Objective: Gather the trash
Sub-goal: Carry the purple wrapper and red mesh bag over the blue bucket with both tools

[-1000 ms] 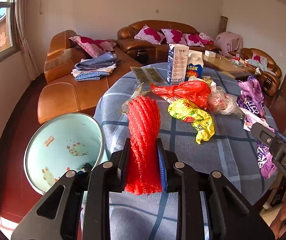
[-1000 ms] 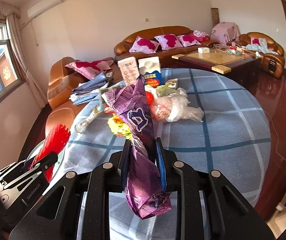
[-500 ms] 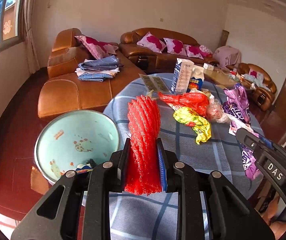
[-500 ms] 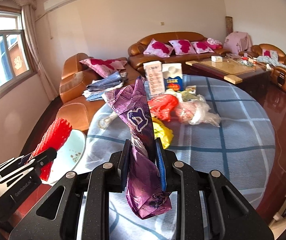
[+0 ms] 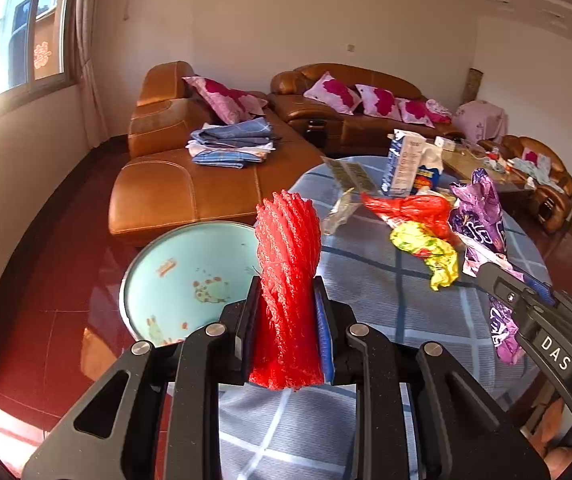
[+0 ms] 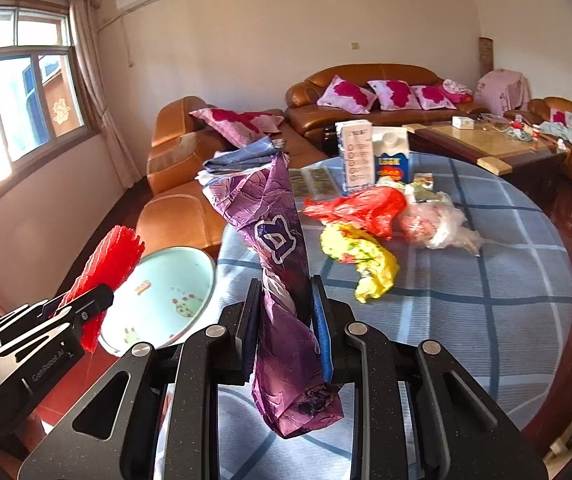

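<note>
Holding: left gripper (image 5: 284, 320) clamped on a red foam net (image 5: 288, 280), above the light-blue basin (image 5: 173, 280) on the floor; right gripper (image 6: 284, 320) clamped on a purple wrapper (image 6: 277, 264). On the round table (image 6: 486, 300): red bag (image 6: 362, 208), yellow wrapper (image 6: 362, 256), clear bag (image 6: 438, 224), two cartons (image 6: 374, 156).

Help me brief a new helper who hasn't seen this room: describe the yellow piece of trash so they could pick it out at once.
Start at the round table with the blue plaid cloth. Near its middle lies a loose heap of litter in front of two upright cartons. The yellow wrapper is the crumpled piece nearest the camera, just below the red plastic bag; it alone is bright yellow, with green and red print.
</note>
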Available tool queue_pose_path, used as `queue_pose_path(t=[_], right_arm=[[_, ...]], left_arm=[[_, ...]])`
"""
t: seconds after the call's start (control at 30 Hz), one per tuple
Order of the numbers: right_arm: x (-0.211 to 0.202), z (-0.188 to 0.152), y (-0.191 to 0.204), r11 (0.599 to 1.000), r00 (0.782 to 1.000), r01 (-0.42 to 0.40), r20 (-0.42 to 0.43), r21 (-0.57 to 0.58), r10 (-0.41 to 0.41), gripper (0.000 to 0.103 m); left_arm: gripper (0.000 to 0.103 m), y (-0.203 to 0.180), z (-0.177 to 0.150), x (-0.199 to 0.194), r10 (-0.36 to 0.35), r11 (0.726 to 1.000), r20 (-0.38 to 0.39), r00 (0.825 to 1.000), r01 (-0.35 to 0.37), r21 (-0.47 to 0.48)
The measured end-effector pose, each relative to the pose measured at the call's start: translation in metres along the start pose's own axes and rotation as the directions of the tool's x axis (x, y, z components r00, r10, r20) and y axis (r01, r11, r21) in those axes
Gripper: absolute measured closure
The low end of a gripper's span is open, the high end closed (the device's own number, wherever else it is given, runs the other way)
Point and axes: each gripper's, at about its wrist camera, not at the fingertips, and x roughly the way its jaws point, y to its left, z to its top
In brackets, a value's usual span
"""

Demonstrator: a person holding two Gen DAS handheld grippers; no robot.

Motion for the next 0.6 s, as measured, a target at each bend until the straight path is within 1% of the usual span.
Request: queue_pose_path(t=[0.37, 0.6], right_arm=[[0.009, 0.002, 0.037, 0.996, 0.998, -0.061, -0.017, -0.061, 0.060, 0.078], [0.017, 0.004, 0.065, 0.990, 0.995, -0.103, -0.027, -0.098, 0.101, 0.078]], left_arm=[[0.079, 0.028, -0.001, -0.004, 0.069, 0.997, 0.011, 0.998, -0.069, -0.032], [0.079, 0.055, -0.005, -0.004, 0.119, 0.991, 0.009, 0.993, -0.118, -0.068]])
